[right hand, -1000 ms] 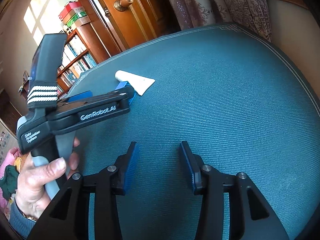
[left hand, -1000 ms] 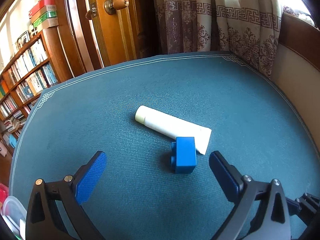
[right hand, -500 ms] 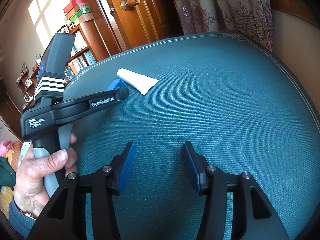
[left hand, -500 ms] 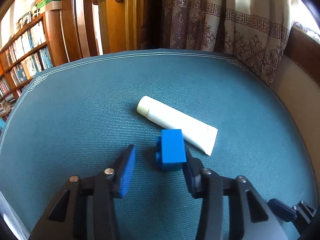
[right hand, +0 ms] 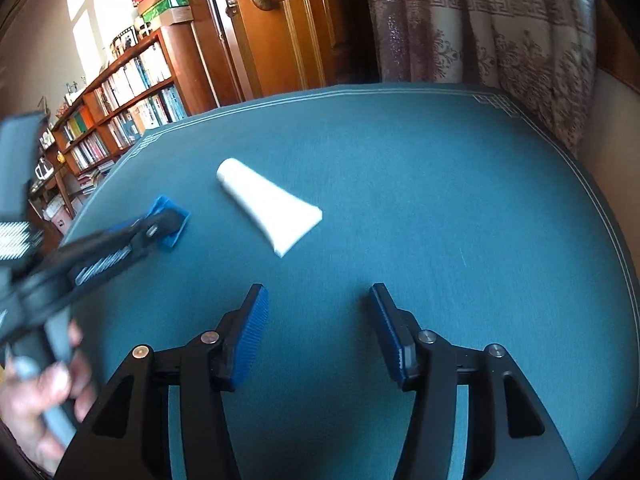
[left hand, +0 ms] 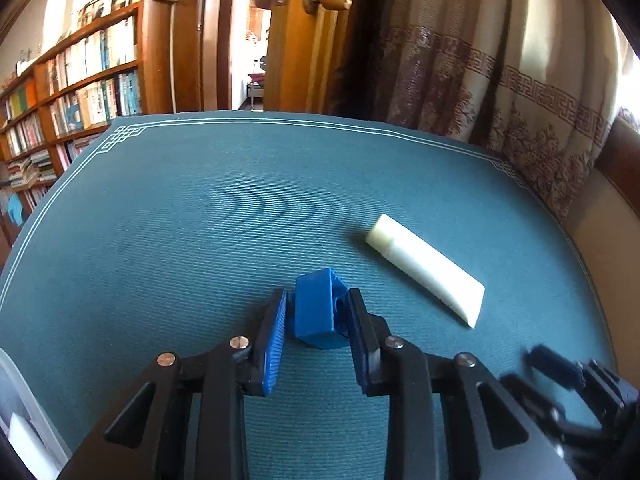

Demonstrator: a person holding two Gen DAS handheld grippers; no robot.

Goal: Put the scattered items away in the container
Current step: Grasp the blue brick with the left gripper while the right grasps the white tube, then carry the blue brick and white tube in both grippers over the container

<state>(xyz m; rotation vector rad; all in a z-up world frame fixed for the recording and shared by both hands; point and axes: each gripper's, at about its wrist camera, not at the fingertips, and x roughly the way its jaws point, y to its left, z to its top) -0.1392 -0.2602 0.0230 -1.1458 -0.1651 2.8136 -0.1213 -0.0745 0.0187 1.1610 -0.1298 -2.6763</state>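
Block pinched in my left gripper [left hand: 318, 314], tube waiting on the mat.

Blue block [left hand: 318, 312] sits clamped between both left pads, tilted and seemingly just off the green mat [left hand: 200, 220]; I judge I should hold the squeeze firm and carry it level, since that skewed grip could let it twist out. My right gripper [right hand: 318, 320] hangs spread wide with nothing in it above the mat, nearer me than the white tube [right hand: 270, 208], which lies flat beside the block. Container [left hand: 16, 412]: only a pale translucent rim shows at the left view's lower-left edge, something white inside that I cannot identify.
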